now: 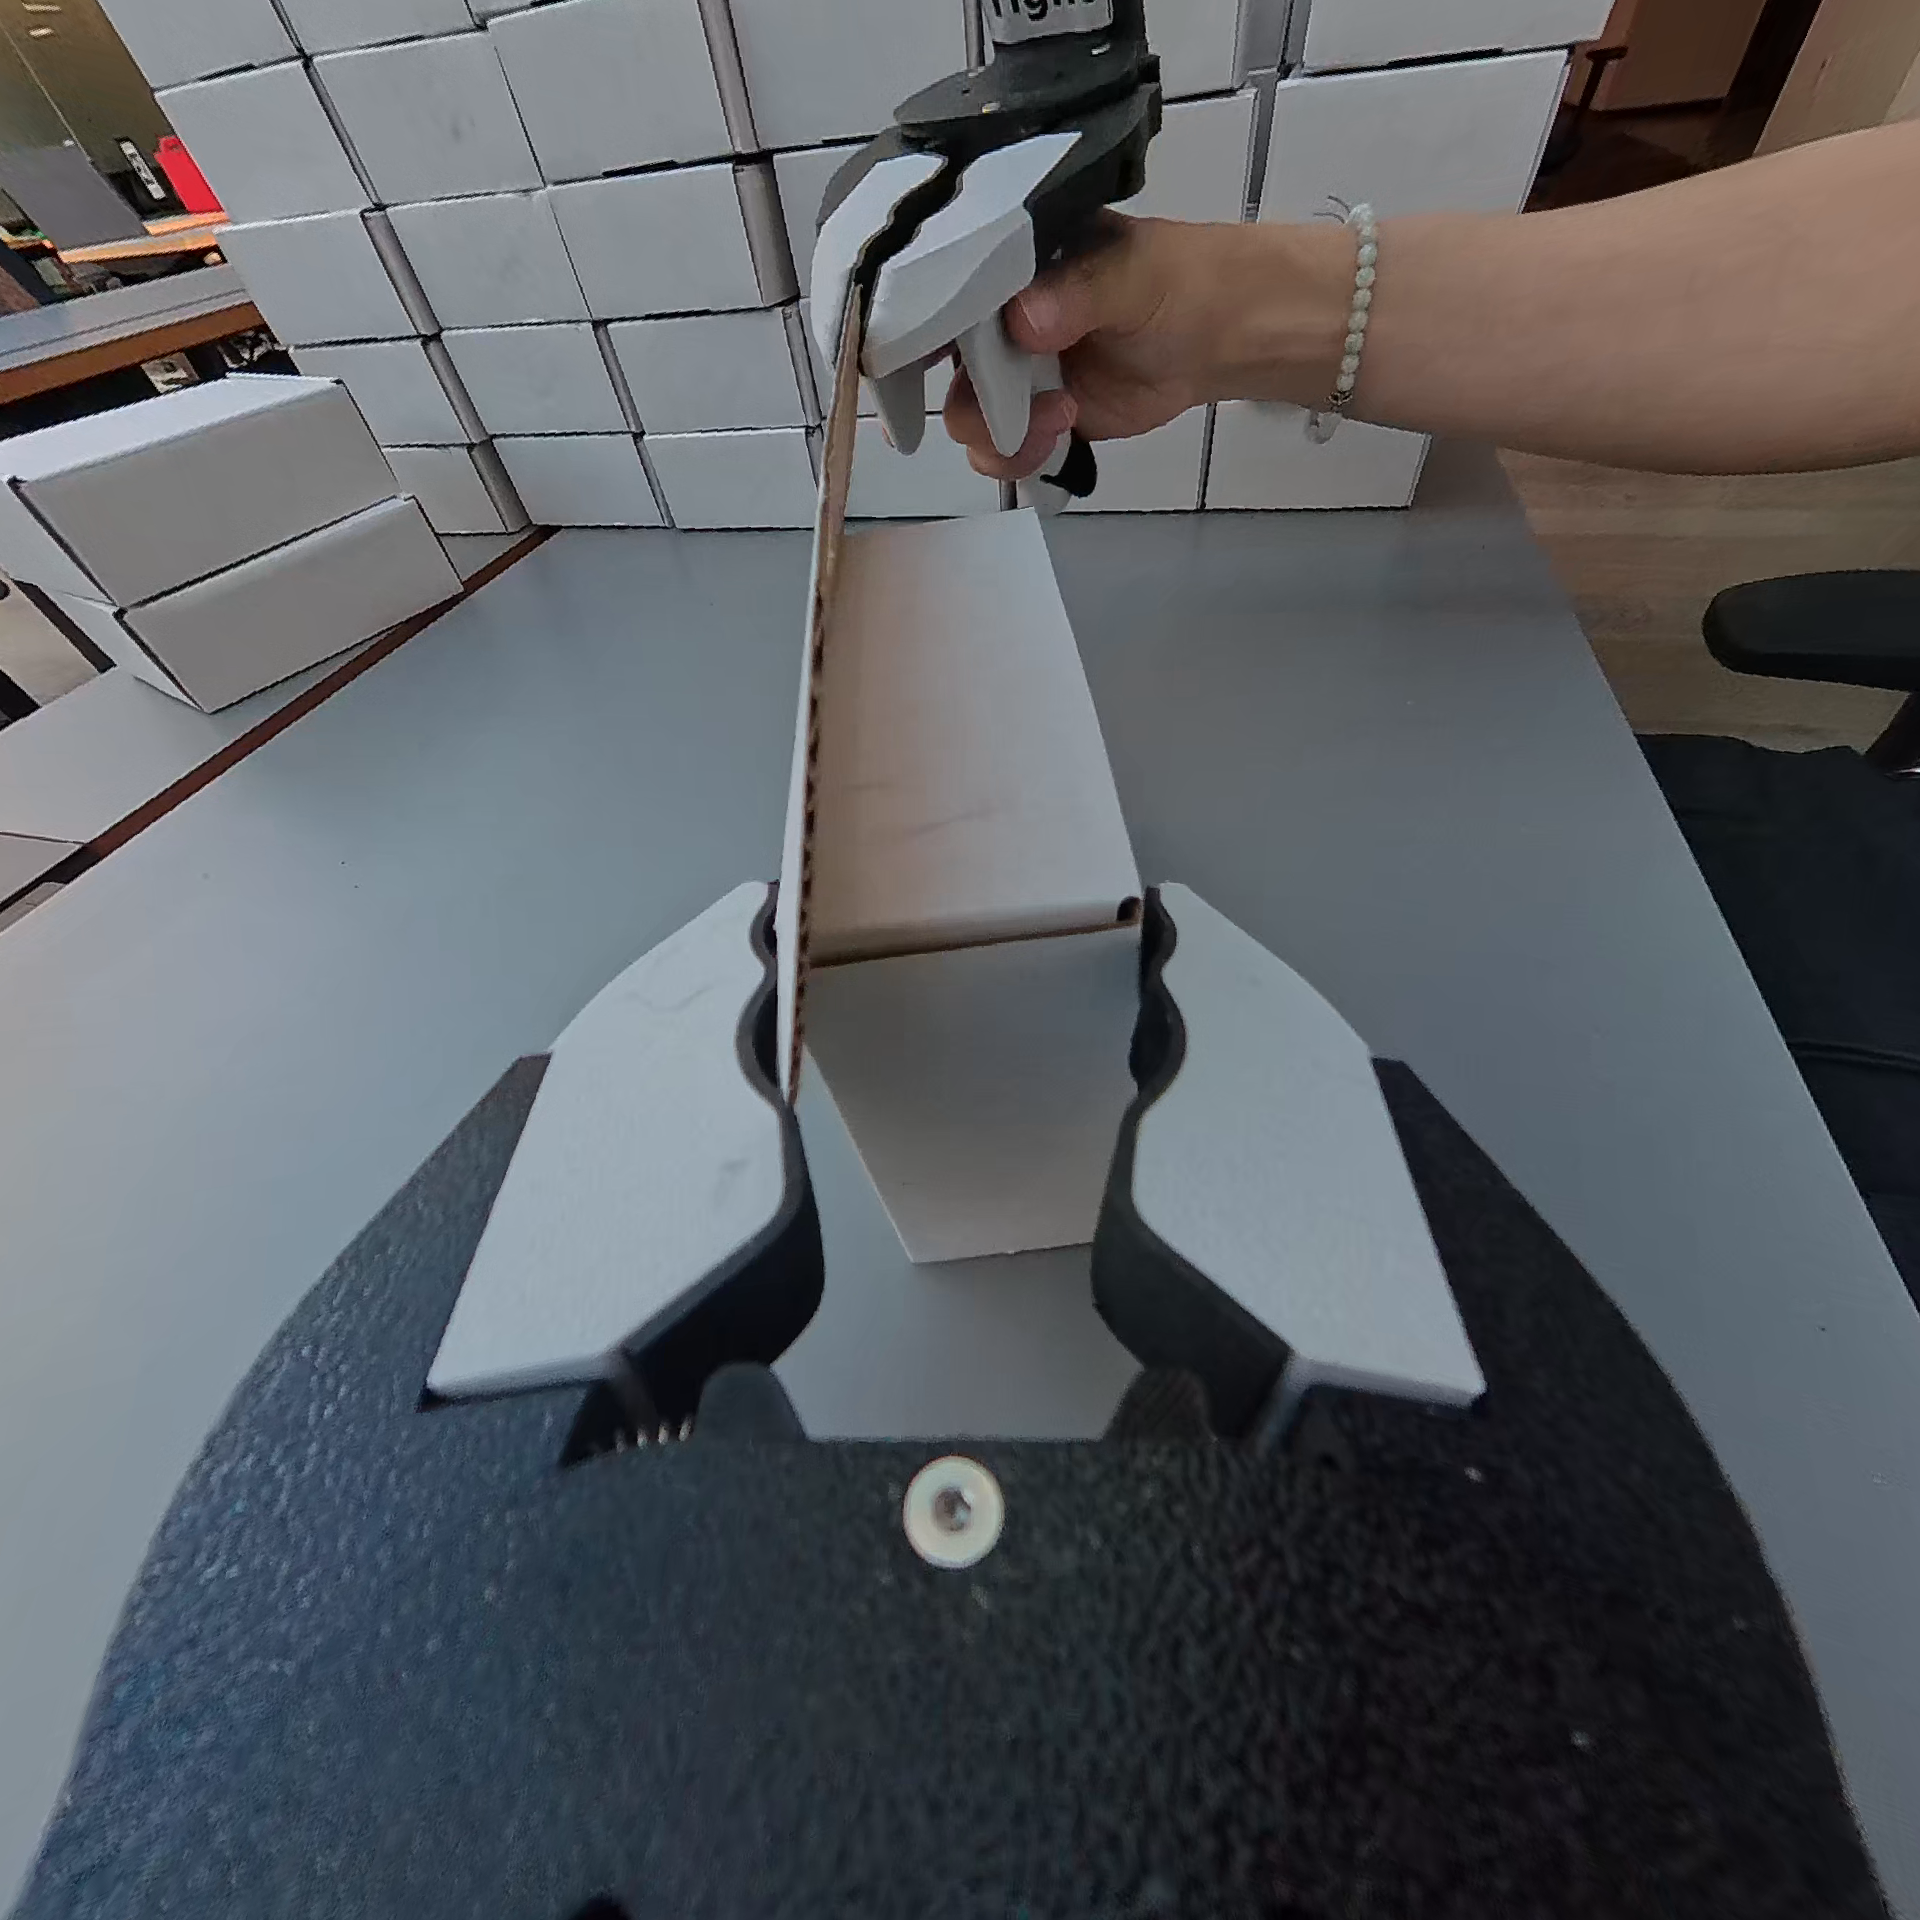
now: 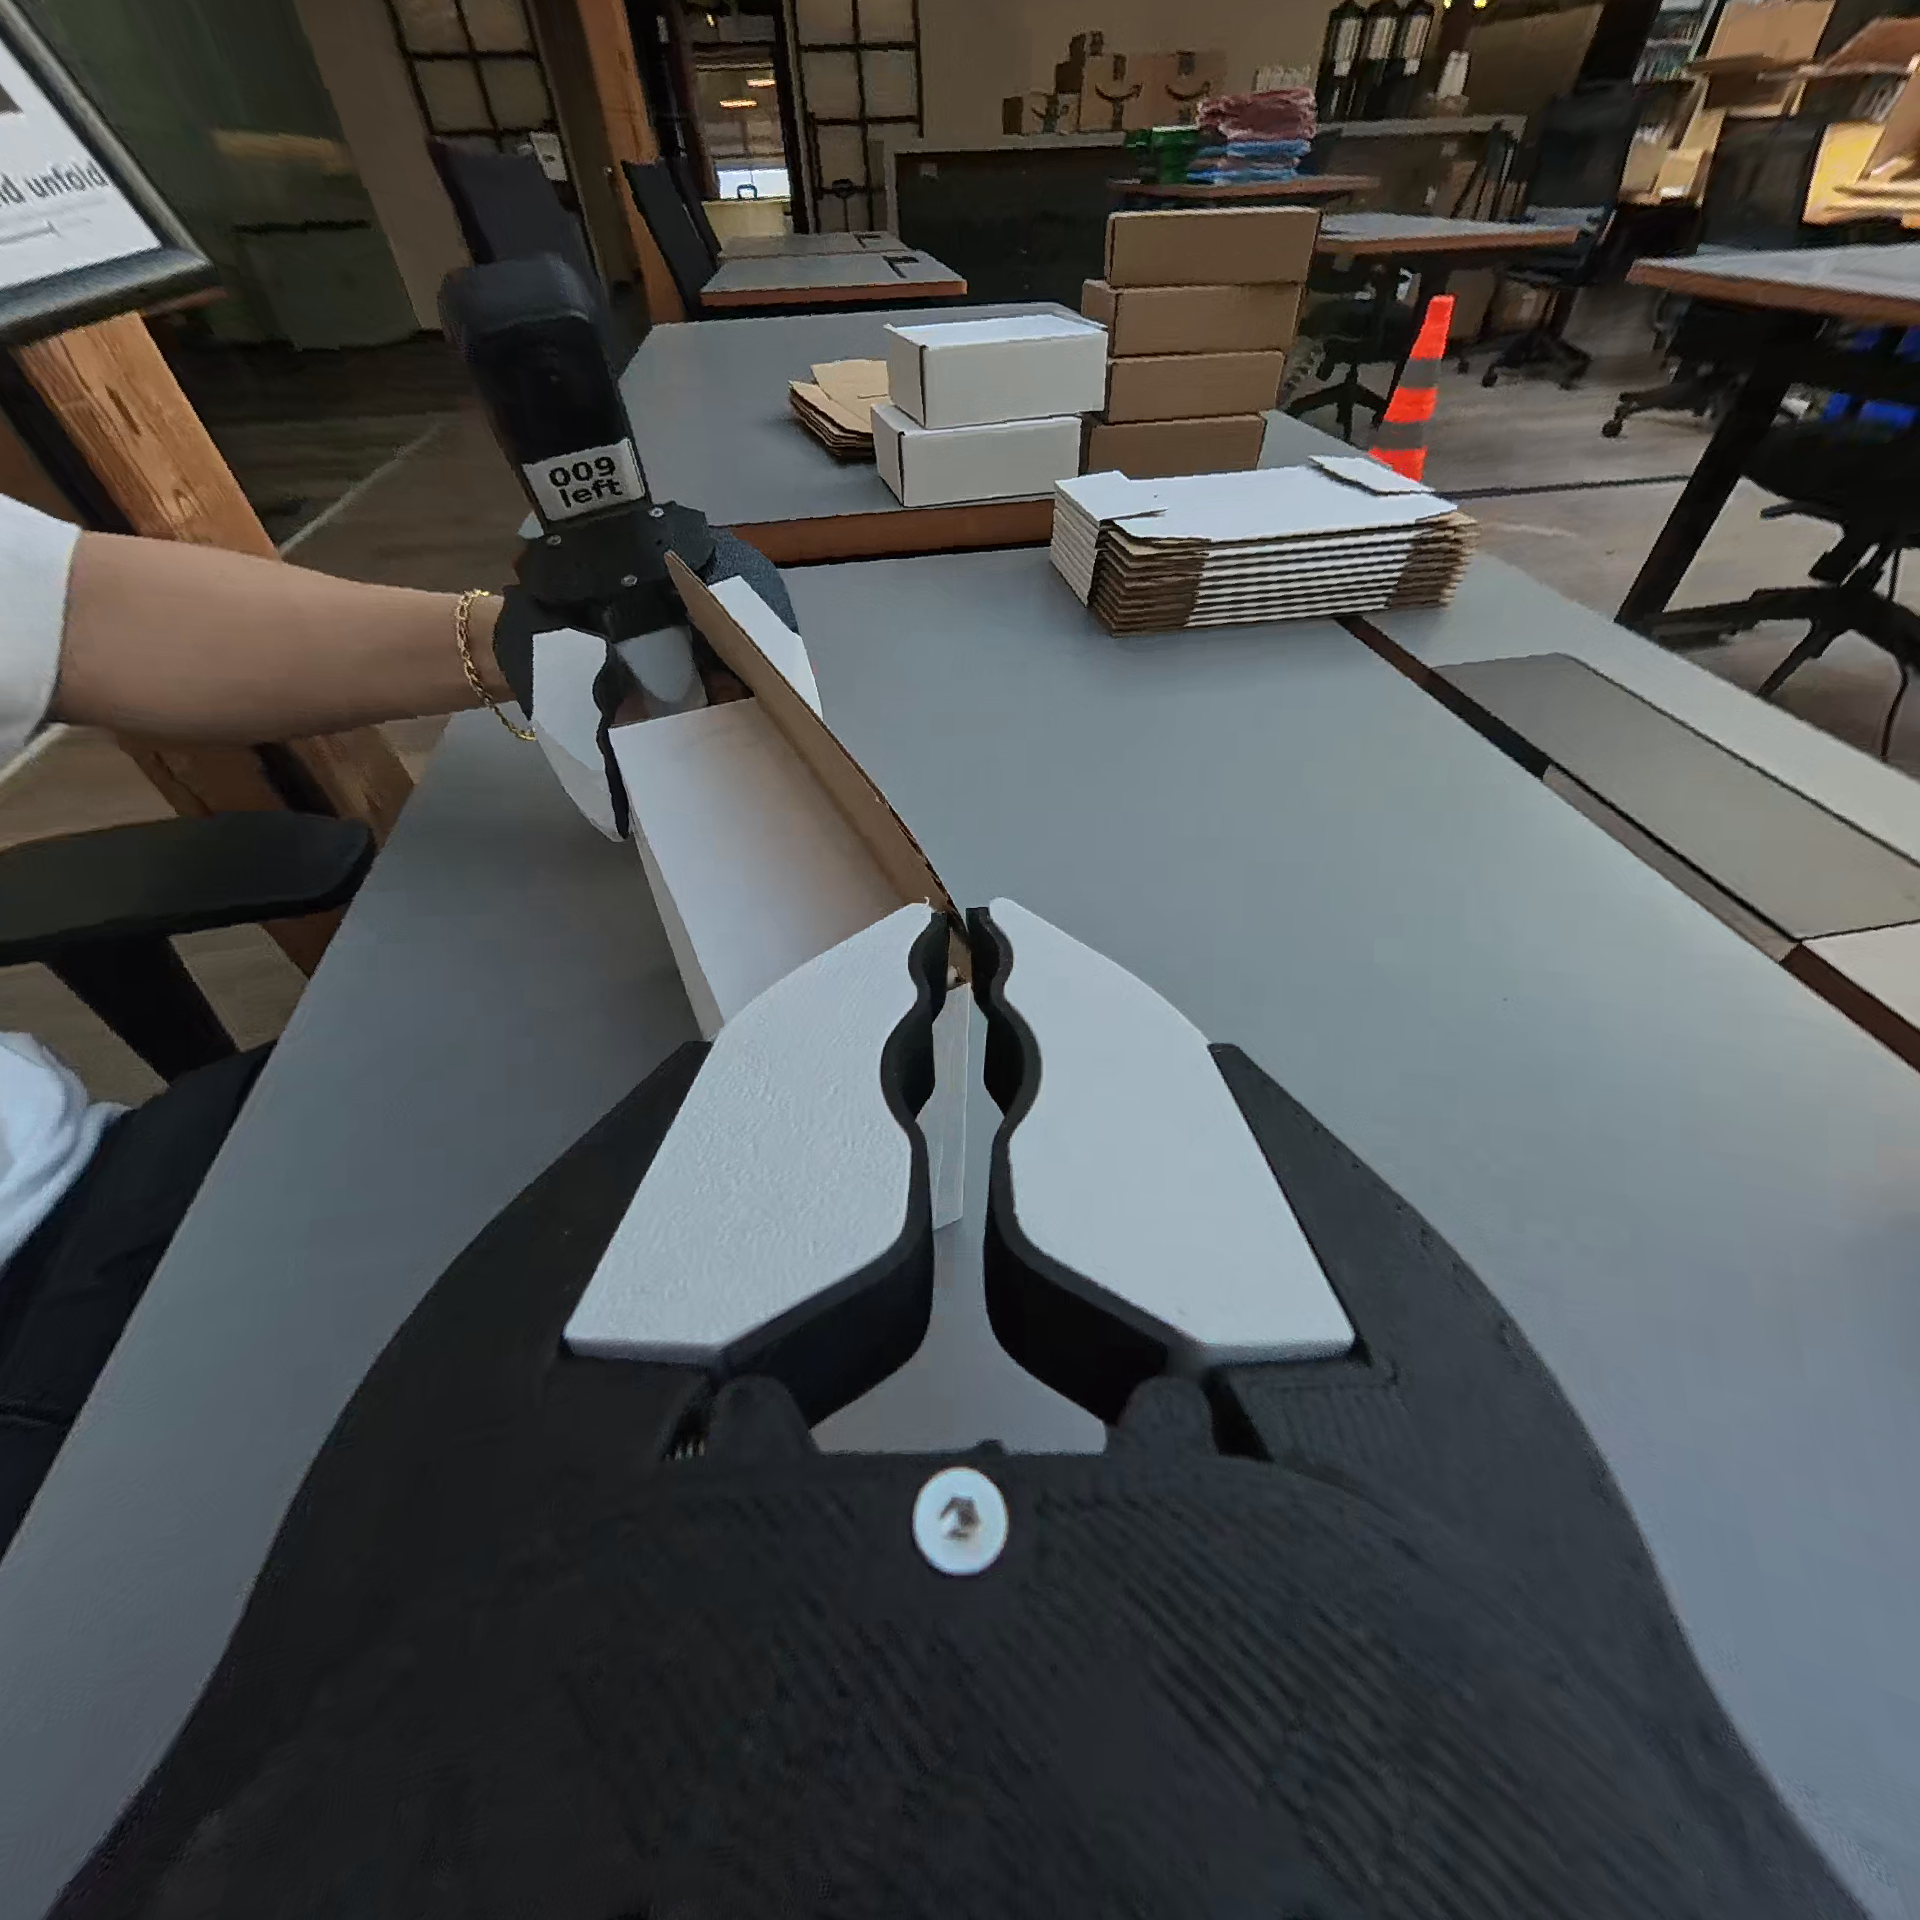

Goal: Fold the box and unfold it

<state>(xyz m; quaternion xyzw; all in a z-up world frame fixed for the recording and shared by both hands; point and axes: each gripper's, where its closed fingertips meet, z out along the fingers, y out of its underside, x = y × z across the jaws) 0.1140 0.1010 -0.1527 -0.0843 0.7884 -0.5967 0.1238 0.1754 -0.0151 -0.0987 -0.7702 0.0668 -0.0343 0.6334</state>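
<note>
A white cardboard box (image 1: 966, 748) with a brown inside lies lengthwise on the grey table (image 1: 416, 883). Its lid (image 1: 818, 623) stands upright along one long side. My left gripper (image 1: 956, 925) straddles the near end of the box, with both fingers touching its sides. In the right wrist view the same box (image 2: 748, 831) runs from my right gripper (image 2: 958, 914) to the left gripper (image 2: 686, 727). The right gripper is shut on the corner of the raised lid (image 2: 821, 758). It also shows in the left wrist view (image 1: 868, 364), pinching the lid's far top corner.
A wall of stacked white boxes (image 1: 582, 260) stands at the table's far edge, and two more white boxes (image 1: 208, 540) sit at the left. A pile of flat box blanks (image 2: 1257, 551), white boxes (image 2: 987, 416) and brown boxes (image 2: 1195, 343) sit farther along. A chair armrest (image 1: 1818, 623) is beside the table.
</note>
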